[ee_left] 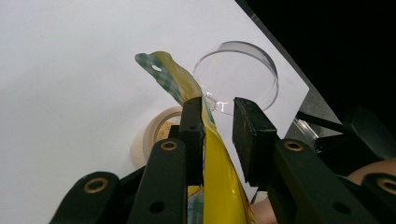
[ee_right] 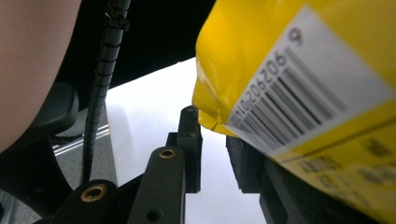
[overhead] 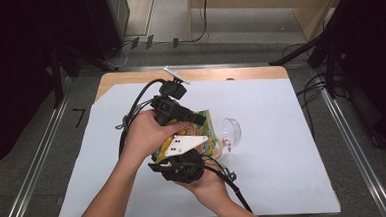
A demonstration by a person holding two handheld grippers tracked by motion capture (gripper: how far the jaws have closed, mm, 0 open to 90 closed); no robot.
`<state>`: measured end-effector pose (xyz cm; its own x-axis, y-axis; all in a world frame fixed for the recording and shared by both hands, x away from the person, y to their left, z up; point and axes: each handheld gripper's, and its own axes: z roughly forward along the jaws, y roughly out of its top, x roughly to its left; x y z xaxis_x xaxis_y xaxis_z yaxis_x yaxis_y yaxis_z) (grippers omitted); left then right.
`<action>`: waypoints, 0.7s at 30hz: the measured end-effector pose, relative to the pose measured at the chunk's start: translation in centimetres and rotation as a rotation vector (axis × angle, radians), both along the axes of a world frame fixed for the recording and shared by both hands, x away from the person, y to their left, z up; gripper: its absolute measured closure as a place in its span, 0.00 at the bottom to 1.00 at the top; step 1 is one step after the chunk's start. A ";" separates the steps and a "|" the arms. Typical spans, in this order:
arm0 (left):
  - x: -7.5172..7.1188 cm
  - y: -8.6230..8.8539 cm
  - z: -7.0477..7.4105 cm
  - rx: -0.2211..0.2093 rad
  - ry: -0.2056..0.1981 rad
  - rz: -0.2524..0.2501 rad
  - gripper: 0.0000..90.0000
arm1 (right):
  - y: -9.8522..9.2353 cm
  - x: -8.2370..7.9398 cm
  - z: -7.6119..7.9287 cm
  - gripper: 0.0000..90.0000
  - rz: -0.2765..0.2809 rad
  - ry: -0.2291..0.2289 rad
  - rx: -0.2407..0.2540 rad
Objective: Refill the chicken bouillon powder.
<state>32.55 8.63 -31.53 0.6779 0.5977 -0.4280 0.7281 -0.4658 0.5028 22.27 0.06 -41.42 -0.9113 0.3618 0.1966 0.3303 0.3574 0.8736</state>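
Bag [ee_left: 219, 186] is hanging between both grippers' parted jaws, unpinched as far as visible, risking spilling beside the bowl [ee_left: 159, 135].

Two bare forearms, no sleeves in sight, carry black hand-held grippers: the left gripper [overhead: 197, 119] and the right gripper [overhead: 170, 166], the latter topped by a grey three-cornered plate. Black cables trail from both. Brass-coloured rivets stud the black jaws' arms.
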 end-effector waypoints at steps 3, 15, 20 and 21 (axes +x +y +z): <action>0.0 -0.1 0.0 0.003 -0.003 0.001 0.83 | 0.0 0.0 -0.1 0.86 -0.001 0.000 0.000; 0.2 0.5 -0.6 0.004 0.030 -0.001 0.84 | 0.0 -0.1 -0.6 0.81 0.009 -0.022 -0.010; 0.1 1.1 -0.8 0.005 0.044 0.000 0.84 | 0.1 -0.1 -0.7 0.76 0.024 -0.009 0.001; 0.1 1.1 -0.8 0.007 0.047 0.001 0.84 | 0.1 -0.1 -0.8 0.75 0.027 -0.014 0.000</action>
<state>32.60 9.76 -32.31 0.6565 0.6017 -0.4550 0.7513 -0.4682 0.4651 22.21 0.19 -42.25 -0.9234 0.3369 0.1838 0.3083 0.3657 0.8782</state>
